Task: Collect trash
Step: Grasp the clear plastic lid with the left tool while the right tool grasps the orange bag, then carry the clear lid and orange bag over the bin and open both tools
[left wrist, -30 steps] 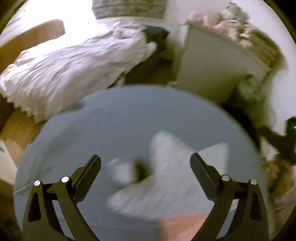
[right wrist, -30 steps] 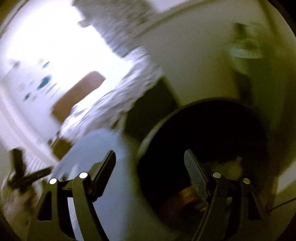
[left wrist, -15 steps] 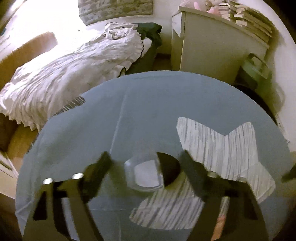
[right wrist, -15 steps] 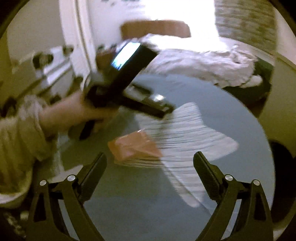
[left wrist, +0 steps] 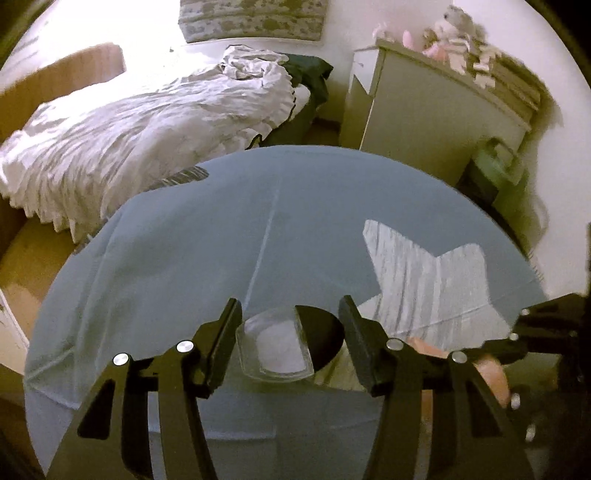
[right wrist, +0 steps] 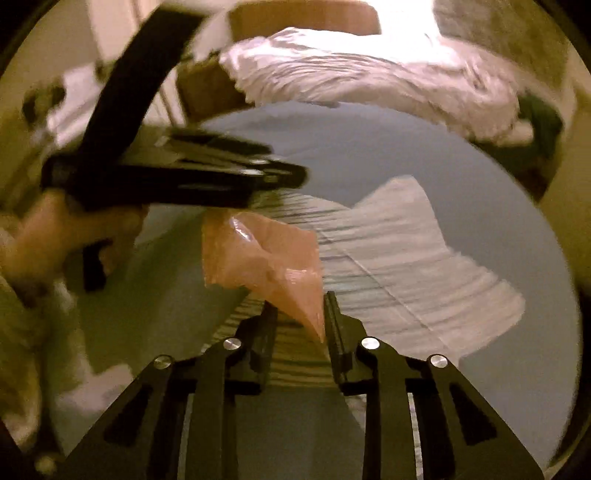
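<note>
The right gripper [right wrist: 297, 319] has just closed and pinches a corner of the crinkly orange plastic bag [right wrist: 258, 254] on the round blue table [left wrist: 295, 221]. The left gripper [left wrist: 290, 341], half open and just closing, sits around a clear plastic cup [left wrist: 275, 350] without squeezing yet. Next, I think, both lift their trash away.

Left tongs [right wrist: 291, 177] and hand [right wrist: 55, 236] smeared by blur in right view. Pink bag [left wrist: 491, 373] mostly hidden behind tong arms in left view. Toys [left wrist: 443, 33] atop far dresser [left wrist: 424, 103] too blurred to identify.
</note>
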`<state>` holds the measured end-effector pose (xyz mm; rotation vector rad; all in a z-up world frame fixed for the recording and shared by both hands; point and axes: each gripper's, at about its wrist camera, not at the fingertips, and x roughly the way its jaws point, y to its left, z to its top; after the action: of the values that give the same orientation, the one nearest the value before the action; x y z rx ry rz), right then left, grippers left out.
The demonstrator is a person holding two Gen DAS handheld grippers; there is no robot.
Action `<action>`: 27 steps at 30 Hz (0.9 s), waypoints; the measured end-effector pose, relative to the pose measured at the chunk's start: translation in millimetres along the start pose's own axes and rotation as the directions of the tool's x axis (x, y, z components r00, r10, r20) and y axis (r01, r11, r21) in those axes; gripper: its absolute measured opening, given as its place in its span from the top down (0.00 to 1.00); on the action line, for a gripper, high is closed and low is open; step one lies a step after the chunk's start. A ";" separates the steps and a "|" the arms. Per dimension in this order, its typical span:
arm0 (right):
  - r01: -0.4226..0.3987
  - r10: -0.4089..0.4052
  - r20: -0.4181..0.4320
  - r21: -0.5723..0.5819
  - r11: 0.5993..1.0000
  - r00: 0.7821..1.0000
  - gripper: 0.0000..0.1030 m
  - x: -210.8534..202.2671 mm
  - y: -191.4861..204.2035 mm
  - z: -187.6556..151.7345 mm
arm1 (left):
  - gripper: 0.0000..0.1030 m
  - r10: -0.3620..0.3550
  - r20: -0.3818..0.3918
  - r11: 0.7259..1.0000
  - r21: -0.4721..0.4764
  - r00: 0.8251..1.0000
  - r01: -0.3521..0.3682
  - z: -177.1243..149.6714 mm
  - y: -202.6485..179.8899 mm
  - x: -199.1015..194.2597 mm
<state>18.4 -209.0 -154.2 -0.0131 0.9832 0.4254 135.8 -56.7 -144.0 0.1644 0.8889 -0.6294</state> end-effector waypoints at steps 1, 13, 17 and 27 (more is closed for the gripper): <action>-0.015 0.015 0.012 0.031 0.999 1.000 0.81 -3.7 -8.4 -2.8 | 0.48 -0.006 0.005 1.000 -0.002 1.000 0.006 0.7 -1.3 -3.0; -0.131 0.009 0.334 0.343 0.930 0.942 0.90 -109.7 -144.4 -55.4 | 0.48 -0.142 0.052 0.988 0.071 0.988 0.139 37.8 -73.2 -13.3; -0.166 -0.023 0.396 0.436 0.884 0.918 0.90 -131.4 -196.3 -75.0 | 0.48 -0.209 0.061 0.973 0.109 0.976 0.201 58.5 -110.5 -8.7; -0.171 0.062 0.288 0.374 0.911 0.956 0.17 -88.9 -163.5 -41.1 | 0.48 -0.233 0.088 0.972 0.065 0.968 0.228 71.5 -121.5 -15.6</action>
<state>0.8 -397.8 -134.7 0.4642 0.7860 0.3211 106.8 -175.6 -72.4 0.0789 0.8054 -0.8719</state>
